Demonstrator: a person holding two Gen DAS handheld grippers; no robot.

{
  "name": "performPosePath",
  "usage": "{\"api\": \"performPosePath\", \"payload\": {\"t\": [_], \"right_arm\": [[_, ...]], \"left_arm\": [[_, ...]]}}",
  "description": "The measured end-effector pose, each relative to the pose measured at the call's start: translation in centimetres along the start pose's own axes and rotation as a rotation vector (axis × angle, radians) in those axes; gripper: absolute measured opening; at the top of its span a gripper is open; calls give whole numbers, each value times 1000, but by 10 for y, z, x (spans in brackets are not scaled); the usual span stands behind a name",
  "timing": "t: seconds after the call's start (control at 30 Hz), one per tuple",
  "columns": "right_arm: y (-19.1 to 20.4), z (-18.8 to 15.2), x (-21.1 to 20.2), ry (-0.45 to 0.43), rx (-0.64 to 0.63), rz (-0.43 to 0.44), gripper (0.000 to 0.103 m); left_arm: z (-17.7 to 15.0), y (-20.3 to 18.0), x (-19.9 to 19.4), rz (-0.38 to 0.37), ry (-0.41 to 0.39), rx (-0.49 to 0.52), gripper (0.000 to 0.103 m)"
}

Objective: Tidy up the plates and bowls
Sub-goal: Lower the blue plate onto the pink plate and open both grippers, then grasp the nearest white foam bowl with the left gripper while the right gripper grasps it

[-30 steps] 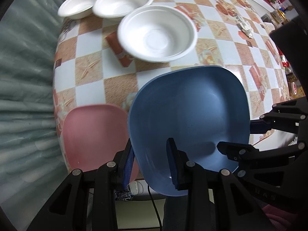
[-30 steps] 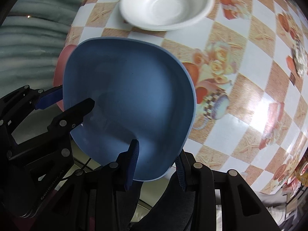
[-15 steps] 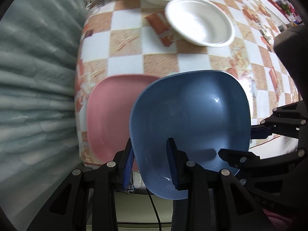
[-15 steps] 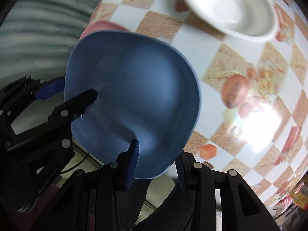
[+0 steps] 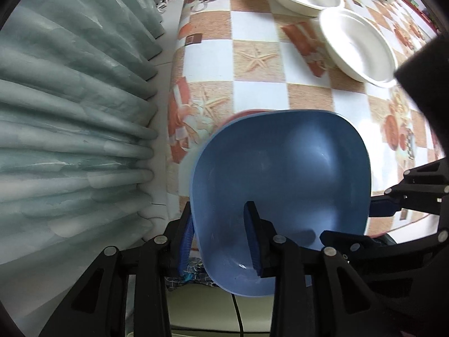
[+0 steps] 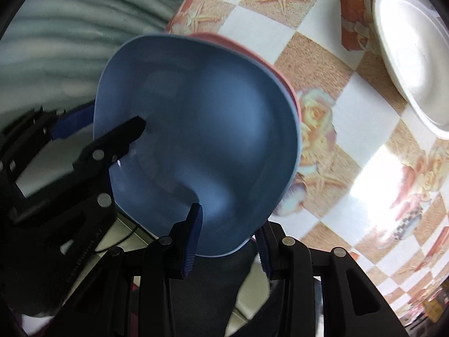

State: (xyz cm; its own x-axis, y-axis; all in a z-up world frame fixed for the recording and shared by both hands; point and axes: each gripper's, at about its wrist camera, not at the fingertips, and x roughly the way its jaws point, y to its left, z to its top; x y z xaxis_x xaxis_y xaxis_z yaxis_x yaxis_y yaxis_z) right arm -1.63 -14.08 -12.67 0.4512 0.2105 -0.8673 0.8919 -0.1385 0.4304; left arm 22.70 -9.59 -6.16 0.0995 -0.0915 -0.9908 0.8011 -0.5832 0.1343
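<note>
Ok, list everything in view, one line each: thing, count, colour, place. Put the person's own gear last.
blue plate: one, blue, over the table's near corner, covering most of the pink plate.
pink plate: one, pink, under the blue plate, only a rim sliver shows.
white bowls: three, white, in a row farther back on the table.
tablecloth: one, checked orange and white with starfish and flowers, covering the table.
curtain: one, pale grey-green, pleated, beside the table.
cable: one, black, below the table edge.
left gripper: one, black with blue pads, astride the blue plate's near rim, jaws opening.
right gripper: one, black with blue pads, closed on the plate's rim at another edge.
</note>
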Motion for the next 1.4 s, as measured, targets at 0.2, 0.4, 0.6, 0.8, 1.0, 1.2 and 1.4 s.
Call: {"api": "performPosePath", "payload": {"t": [0.2,0.4,0.6,0.8,1.0,1.2,1.4], "right_arm": [[-38,-2,-13,-28,69,20,91],[-107,-36,-34,-67,255,15,91],[-182,-77,-47,-92,500,28,92],[-212,-106,-62,-131,600,25,92],[-222,-102,-71,-116,617,22,92],[-230,-59,-101,-165,522,-35,92],[-248,1,-132,-232,441,-119,92]], "left_arm": [[3,20,12,-7,15,-63,59],[13,23,7,-107,10,-90,64],[43,-17,-6,-216,-20,1,65],[80,-56,-17,-269,-37,65,68],[103,-65,-14,-259,-22,21,68],[119,-57,-13,-227,-10,-76,69],[149,-61,2,-184,-2,-117,69]]}}
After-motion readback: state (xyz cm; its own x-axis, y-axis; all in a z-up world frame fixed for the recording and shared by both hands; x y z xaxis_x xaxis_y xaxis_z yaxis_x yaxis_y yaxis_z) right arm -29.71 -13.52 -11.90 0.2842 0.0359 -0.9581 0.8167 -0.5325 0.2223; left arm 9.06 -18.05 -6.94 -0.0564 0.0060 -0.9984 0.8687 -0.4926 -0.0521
